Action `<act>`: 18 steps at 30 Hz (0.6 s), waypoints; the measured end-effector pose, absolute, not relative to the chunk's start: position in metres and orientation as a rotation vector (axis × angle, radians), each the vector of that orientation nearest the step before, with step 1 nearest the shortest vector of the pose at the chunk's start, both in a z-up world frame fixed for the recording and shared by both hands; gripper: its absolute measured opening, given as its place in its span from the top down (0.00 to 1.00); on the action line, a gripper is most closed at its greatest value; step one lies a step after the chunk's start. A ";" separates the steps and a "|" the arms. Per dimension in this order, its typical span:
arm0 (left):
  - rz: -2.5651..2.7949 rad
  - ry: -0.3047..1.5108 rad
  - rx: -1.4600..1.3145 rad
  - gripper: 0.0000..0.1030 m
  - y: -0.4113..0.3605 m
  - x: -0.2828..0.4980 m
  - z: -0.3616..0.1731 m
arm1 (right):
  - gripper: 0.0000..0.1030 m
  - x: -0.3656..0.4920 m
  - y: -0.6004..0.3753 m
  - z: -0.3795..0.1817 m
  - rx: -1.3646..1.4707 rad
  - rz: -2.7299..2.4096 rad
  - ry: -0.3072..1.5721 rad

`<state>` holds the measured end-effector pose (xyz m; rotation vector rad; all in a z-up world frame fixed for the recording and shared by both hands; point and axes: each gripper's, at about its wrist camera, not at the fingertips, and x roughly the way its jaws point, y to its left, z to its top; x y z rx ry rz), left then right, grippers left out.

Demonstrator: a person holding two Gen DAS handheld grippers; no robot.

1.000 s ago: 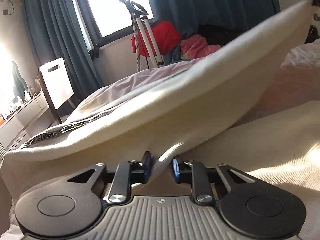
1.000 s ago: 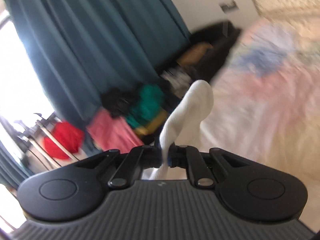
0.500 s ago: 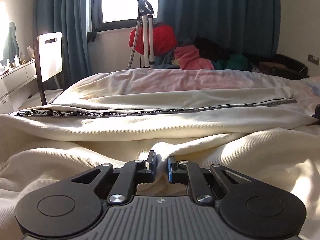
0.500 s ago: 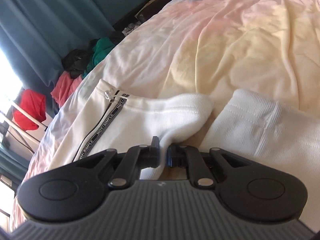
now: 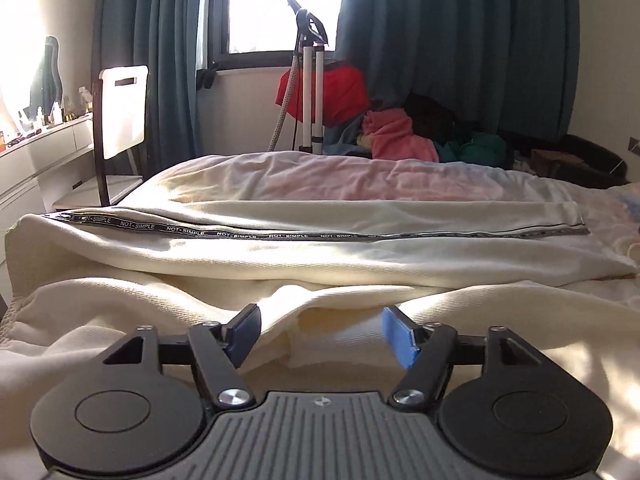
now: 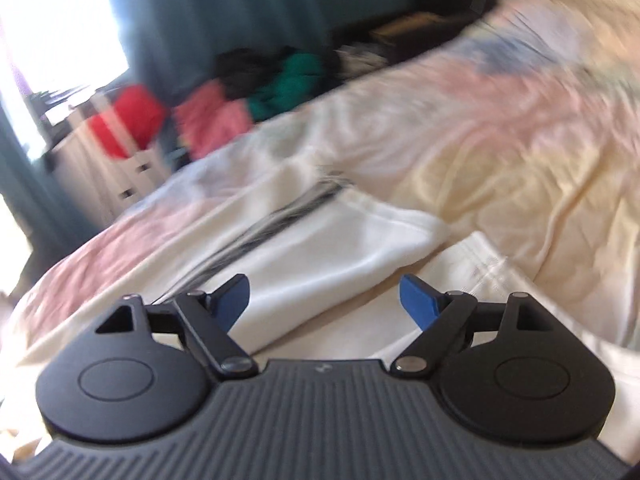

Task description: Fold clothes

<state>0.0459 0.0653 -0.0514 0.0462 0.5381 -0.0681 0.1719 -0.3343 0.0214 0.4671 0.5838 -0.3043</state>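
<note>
- Pastel bedding covers the bed [image 5: 320, 178], which fills both views from 9 to 3 o'clock.
- Cream trousers [image 5: 320, 252] lie flat across the bed, one leg folded over the other, a black lettered side stripe [image 5: 304, 236] running from 9 to 3 o'clock.
- Teal curtains [image 5: 440, 40] hang at 12 o'clock, with a heap of red, pink and green clothes [image 5: 384, 136] below them.
- Left gripper [image 5: 320, 334] at 6 o'clock: jaws have just been opening and stand wide, a ridge of trouser cloth loose between them, unpinched.
- Right gripper [image 6: 325, 302], view blurred: jaws have just been opening and stand wide above the trouser hems [image 6: 360, 236], which lie released on the bed.
</note>
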 end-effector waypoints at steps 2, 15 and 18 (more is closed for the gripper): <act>-0.050 0.522 0.060 0.18 0.059 0.034 -0.043 | 0.19 0.150 -0.310 0.041 0.434 -0.201 0.554; -0.091 0.410 0.008 0.03 0.034 -0.064 0.013 | 0.19 0.031 -0.214 0.088 0.162 0.003 0.380; -0.100 0.404 -0.018 0.03 0.028 -0.078 0.011 | 0.19 0.017 -0.211 0.086 0.162 0.011 0.324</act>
